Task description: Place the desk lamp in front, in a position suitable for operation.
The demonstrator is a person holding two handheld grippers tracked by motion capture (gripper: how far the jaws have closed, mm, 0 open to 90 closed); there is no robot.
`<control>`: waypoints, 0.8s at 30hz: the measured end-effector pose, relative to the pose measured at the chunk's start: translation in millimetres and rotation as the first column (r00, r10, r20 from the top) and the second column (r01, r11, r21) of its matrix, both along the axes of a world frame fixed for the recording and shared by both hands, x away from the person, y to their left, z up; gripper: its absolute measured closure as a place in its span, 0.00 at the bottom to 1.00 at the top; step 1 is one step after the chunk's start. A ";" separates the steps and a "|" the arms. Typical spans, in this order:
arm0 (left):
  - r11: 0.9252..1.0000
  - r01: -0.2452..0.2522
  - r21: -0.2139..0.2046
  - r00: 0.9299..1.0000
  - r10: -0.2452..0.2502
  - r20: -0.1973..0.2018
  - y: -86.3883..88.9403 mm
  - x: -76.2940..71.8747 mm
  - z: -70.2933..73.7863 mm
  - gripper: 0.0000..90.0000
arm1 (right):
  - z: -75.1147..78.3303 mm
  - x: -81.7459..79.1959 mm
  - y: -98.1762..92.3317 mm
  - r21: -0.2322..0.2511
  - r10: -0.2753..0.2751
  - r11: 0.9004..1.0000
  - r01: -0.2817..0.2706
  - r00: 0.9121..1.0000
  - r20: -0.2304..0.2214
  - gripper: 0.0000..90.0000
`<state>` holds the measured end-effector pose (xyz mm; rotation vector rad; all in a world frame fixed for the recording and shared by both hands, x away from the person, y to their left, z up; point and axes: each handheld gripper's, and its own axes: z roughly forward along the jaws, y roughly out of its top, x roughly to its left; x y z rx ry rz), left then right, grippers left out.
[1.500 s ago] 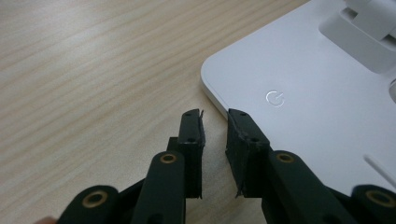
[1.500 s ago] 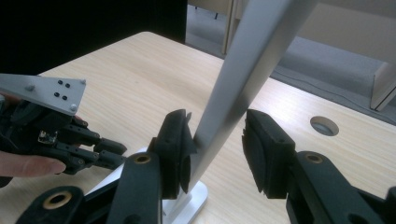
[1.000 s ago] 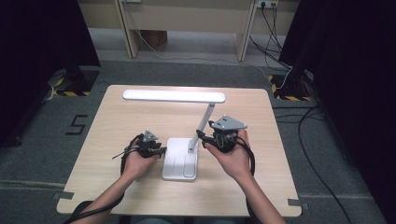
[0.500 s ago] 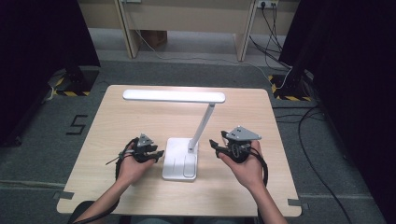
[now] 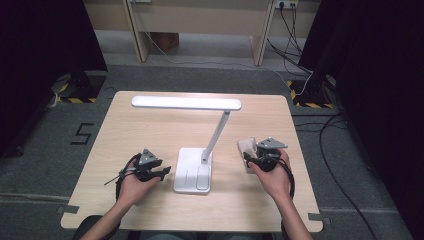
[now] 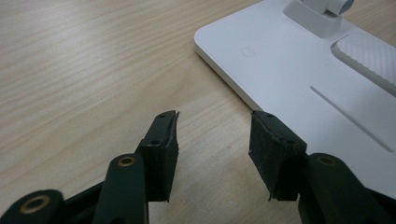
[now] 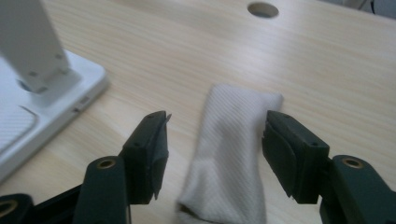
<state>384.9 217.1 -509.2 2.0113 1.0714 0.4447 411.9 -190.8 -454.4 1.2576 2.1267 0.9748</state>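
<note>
We are bringing the right gripper (image 7: pixel 215 135), jaws spread, astride the folded cloth (image 7: pixel 233 154). The left gripper (image 6: pixel 212 140), jaws just opening and empty, is idling beside the lamp base (image 6: pixel 299 79). Risk: pads pinching one layer, cloth unfolding.

This looks like a lab or recording studio rather than a home: a lone wooden table (image 5: pixel 150 130) stands on grey carpet (image 5: pixel 345 180) between black curtains (image 5: pixel 45 55). Yellow-and-black hazard tape (image 5: pixel 75 100) marks stand feet, cables (image 5: pixel 320 125) trail across the floor, and a "5" (image 5: pixel 82 134) is taped beside the table
</note>
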 end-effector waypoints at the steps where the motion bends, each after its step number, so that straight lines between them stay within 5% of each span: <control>1: 1.000 0.001 -0.005 1.000 -0.001 0.003 0.6 -0.5 -0.6 0.56 | -5.1 5.0 -3.4 -0.013 -0.021 1.000 0.020 1.000 -0.023 0.43; 11: 0.999 -0.020 -0.040 1.000 0.021 0.023 1.6 -3.1 2.8 0.53 | -27.2 19.2 -10.0 -0.038 -0.069 0.997 0.064 0.989 -0.132 0.51; 24: 0.999 0.003 -0.043 1.000 -0.001 0.030 -1.1 -9.9 3.2 0.52 | -40.5 23.0 -9.6 -0.047 -0.055 0.998 0.047 0.981 -0.185 0.70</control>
